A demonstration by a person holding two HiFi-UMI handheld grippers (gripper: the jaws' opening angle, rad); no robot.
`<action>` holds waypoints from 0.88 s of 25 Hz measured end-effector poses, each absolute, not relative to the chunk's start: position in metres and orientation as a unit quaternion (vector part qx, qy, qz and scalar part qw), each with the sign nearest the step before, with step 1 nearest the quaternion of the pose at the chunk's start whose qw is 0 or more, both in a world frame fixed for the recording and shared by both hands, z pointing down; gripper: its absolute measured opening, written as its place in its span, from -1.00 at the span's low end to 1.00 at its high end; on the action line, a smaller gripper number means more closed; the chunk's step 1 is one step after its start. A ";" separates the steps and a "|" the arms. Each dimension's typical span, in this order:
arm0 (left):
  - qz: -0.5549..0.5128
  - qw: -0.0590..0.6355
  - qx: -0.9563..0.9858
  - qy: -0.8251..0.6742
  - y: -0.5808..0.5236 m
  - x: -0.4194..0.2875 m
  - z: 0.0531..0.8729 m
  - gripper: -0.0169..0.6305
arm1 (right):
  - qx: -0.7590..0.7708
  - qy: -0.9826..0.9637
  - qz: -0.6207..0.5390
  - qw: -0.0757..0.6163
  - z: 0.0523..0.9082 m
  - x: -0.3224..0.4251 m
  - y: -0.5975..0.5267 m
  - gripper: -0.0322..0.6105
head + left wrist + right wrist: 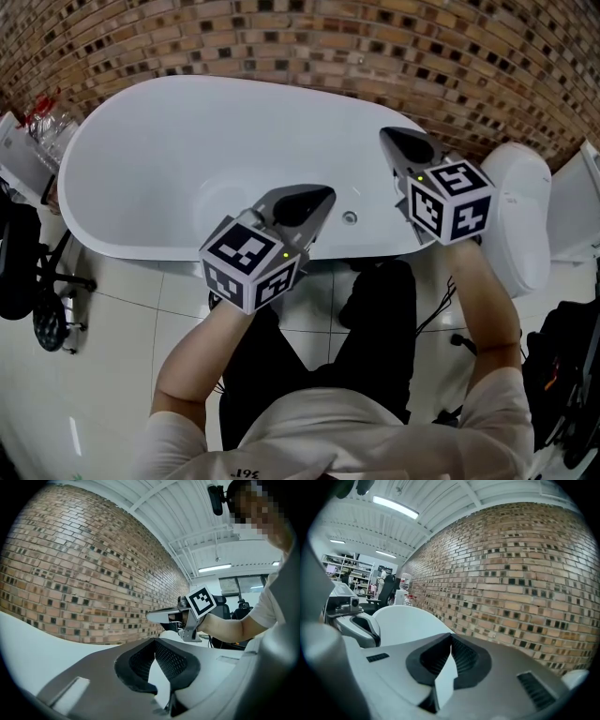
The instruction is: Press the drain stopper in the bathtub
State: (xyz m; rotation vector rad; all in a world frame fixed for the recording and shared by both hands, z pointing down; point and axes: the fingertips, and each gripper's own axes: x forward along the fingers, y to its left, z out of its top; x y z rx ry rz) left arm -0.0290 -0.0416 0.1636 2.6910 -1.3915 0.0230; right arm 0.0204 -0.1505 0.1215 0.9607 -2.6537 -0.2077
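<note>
- The press is judged best made with the closed tip of the left gripper [322,196], the one nearer the drain stopper [350,217]. The tip should be set squarely on the stopper's centre, pushed straight down until it gives, and lifted off without sideways drag. A skid on the glossy enamel is the likely fault.
- In the left gripper view, the fingers [174,661] of the left gripper are seen closed tip to tip. Nothing is held between them, and only a sliver of white bathtub shows through the gap behind the tips.
- The right gripper [451,635] is likewise closed at its tips and empty, with nothing touched.
- In the head view, the left gripper's tip is seen just to the left of the stopper and apart from it. The right gripper is held higher, over the right end of the tub and well apart from the stopper.
- The drain stopper is seen as a small round metal disc inside the bathtub [141,141], close to the near rim and toward the right end.
- No contact with the stopper is shown, so the press is judged not yet made.
- Around the tub, a brick wall [375,47] is seen behind the far rim, and a white toilet [525,206] just beyond the right end.
</note>
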 end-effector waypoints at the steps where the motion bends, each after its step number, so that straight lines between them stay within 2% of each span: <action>1: 0.009 0.058 0.886 -0.459 -0.047 -0.030 0.165 -0.93 | 0.335 -0.926 -0.071 0.157 0.123 0.018 -0.157 -0.85; 22: 0.033 0.118 0.872 -0.473 -0.136 -0.057 0.232 -0.93 | 0.333 -0.919 -0.012 0.212 0.213 -0.010 -0.260 -0.85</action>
